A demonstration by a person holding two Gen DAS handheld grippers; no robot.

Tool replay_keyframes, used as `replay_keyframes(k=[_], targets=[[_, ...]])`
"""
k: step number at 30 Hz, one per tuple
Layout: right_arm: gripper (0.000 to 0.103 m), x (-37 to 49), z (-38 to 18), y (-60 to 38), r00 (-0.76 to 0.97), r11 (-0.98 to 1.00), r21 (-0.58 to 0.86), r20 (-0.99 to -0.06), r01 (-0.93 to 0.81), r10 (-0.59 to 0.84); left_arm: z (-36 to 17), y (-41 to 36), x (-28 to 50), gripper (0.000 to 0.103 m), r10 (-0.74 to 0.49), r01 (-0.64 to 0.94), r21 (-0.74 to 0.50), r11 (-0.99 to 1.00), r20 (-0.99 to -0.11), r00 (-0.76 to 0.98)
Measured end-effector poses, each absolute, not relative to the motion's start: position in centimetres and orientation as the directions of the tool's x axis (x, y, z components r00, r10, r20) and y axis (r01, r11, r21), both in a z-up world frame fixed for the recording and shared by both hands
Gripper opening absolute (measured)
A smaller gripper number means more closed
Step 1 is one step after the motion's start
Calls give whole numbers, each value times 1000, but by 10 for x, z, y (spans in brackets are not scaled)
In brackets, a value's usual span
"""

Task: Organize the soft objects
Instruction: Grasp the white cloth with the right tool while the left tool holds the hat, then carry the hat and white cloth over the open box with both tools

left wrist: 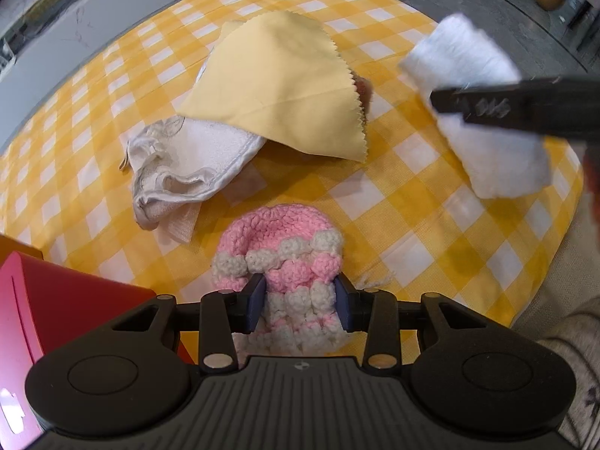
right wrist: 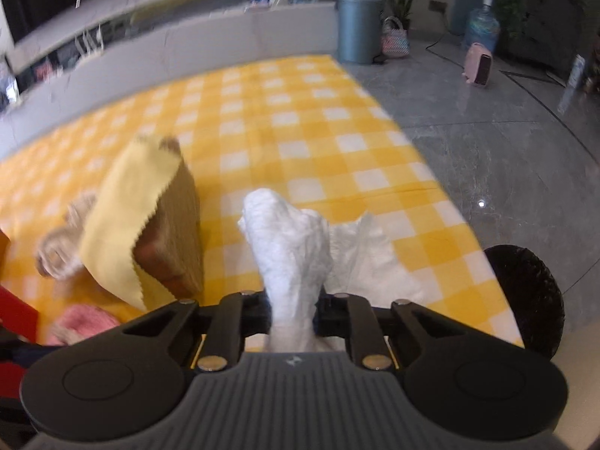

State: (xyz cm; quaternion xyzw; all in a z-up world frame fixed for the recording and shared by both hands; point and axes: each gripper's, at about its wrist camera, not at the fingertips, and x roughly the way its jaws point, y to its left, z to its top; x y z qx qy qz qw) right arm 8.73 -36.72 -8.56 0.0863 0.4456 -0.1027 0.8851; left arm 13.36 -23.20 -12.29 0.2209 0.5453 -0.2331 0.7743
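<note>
A pink-and-white crocheted hat (left wrist: 285, 262) is held between the blue pads (left wrist: 256, 302) of the left gripper (left wrist: 302, 302), the jaws being pressed in against the knit on both sides, while the far part of the hat lies on the yellow-and-white checked cloth (left wrist: 405, 202) that covers the table. A white cloth (right wrist: 290, 247) is clamped by the right gripper (right wrist: 292, 309), whose jaws are drawn tight around a bunched neck of the fabric; the rest of the cloth is seen spreading forward and up above the checked cloth (right wrist: 307, 127). In the left wrist view the same white cloth (left wrist: 472, 86) is seen at the right, blurred and crossed by a dark finger of the right gripper (left wrist: 487, 107). Farther back on the table a pale yellow cloth with a pinked edge (left wrist: 277, 82) is draped over a brown box-like object (right wrist: 172, 232), most of which is hidden beneath it. A crumpled white towel (left wrist: 180, 168) is partly tucked under the near edge of the yellow cloth and lies just beyond the hat. A red box (left wrist: 56, 307) is seen at the lower left, beside the left gripper. Beyond the table edge a grey polished floor (right wrist: 487, 150) and a grey-blue bin (right wrist: 358, 26) are visible.
</note>
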Motion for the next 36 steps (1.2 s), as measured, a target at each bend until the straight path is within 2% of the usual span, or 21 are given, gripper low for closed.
replay_keyframes(k=[8, 9, 10, 18, 23, 30, 36], targets=[[14, 58, -55, -377, 650, 944, 116, -750, 309, -121, -103, -234, 125, 37, -138, 621, 110, 776, -931, 337], [14, 56, -51, -378, 661, 943, 123, -741, 309, -120, -97, -233, 124, 35, -151, 621, 105, 777, -927, 345], [14, 53, -48, -378, 674, 943, 135, -730, 305, -113, -91, -232, 123, 25, -167, 622, 93, 778, -923, 346], [14, 38, -15, -363, 773, 948, 218, -632, 233, -45, -54, -215, 114, 23, -253, 622, 41, 782, -892, 376], [14, 34, 0, -348, 806, 958, 217, -591, 188, -24, -31, -191, 111, 23, -332, 596, -51, 802, -866, 373], [14, 27, 23, -320, 854, 961, 276, -507, 33, 117, 21, -129, 97, 23, -448, 536, -159, 829, -762, 466], [14, 28, 38, -283, 852, 945, 308, -461, -107, 247, 49, -48, 84, 23, -491, 430, -273, 861, -668, 559]])
